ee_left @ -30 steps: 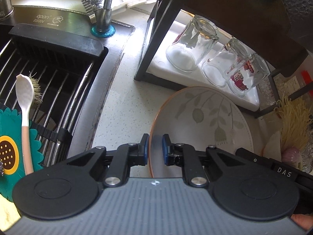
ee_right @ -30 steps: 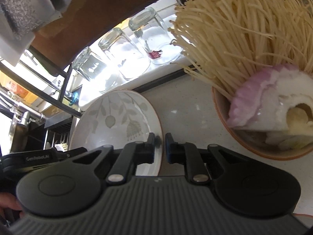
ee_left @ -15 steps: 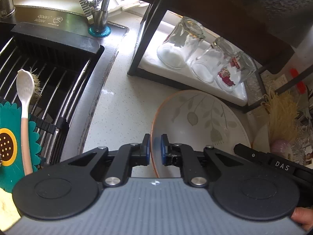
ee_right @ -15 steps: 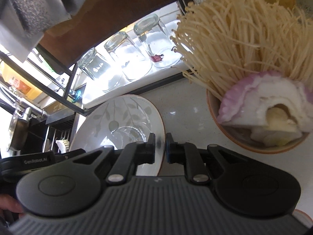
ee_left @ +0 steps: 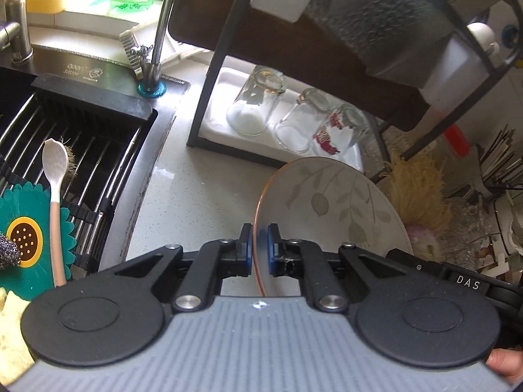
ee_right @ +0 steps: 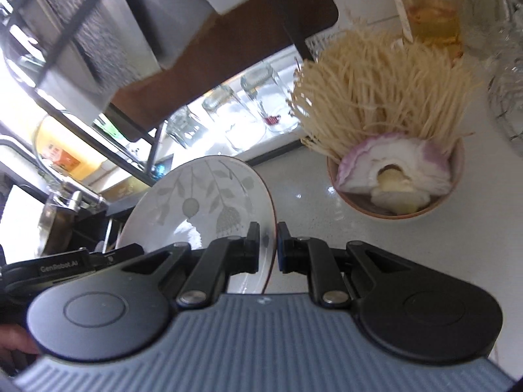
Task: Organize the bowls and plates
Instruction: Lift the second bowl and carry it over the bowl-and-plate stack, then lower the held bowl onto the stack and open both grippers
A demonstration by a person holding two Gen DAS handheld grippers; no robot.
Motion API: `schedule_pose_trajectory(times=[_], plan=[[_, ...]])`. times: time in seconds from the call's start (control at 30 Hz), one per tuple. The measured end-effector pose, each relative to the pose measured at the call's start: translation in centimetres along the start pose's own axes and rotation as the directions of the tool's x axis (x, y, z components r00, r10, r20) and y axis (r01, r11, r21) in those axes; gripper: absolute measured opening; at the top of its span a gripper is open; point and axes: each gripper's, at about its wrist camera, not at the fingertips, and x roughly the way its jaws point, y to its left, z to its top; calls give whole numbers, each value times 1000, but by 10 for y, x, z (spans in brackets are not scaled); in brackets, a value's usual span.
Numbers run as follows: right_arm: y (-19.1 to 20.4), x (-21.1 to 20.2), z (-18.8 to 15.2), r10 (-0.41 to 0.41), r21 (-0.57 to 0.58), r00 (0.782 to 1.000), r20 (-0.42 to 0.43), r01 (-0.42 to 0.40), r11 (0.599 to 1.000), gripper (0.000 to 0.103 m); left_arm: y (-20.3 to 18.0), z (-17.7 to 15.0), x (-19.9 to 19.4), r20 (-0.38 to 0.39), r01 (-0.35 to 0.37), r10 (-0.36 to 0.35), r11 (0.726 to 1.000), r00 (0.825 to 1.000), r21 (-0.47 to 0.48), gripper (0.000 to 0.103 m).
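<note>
Left hand-held gripper (ee_left: pixel 260 249) & right hand-held gripper (ee_right: pixel 268 246) each pinch opposite rims of the white leaf-patterned plate with a copper edge (ee_left: pixel 330 205), jaws narrow on it. Two grips keep it steady, tilted, clear of the pale speckled bench (ee_left: pixel 199 196). Probably bound for the black wire rack (ee_left: pixel 209 75) above the upturned glass tumblers (ee_left: pixel 251 111).

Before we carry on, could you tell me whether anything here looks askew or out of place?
Only the leaf-patterned plate: it is tilted, pinched at opposite rims by the left tool and the right tool. Nothing looks spilled or broken.
</note>
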Motion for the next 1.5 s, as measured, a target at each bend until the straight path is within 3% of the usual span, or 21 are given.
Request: schedule_pose_trajectory(times=[0.4, 0.73, 1.07, 1.5], plan=[[-23, -54, -11, -22, 24, 998, 66, 20, 1000, 13, -40, -29, -25, -1, 48, -48, 999, 999, 23, 10], [-54, -87, -36, -110, 61, 991, 74, 105, 993, 13, -70, -61, -8, -110, 86, -78, 994, 991, 71, 10], [-87, -101, -64, -207, 111, 977, 45, 201, 973, 13, -98, -87, 29, -295, 102, -52, 983, 954, 155, 12], [-98, -102, -80, -252, 77, 968, 0, 251, 965, 13, -114, -100, 55, -422, 85, 24, 968, 906, 237, 15]])
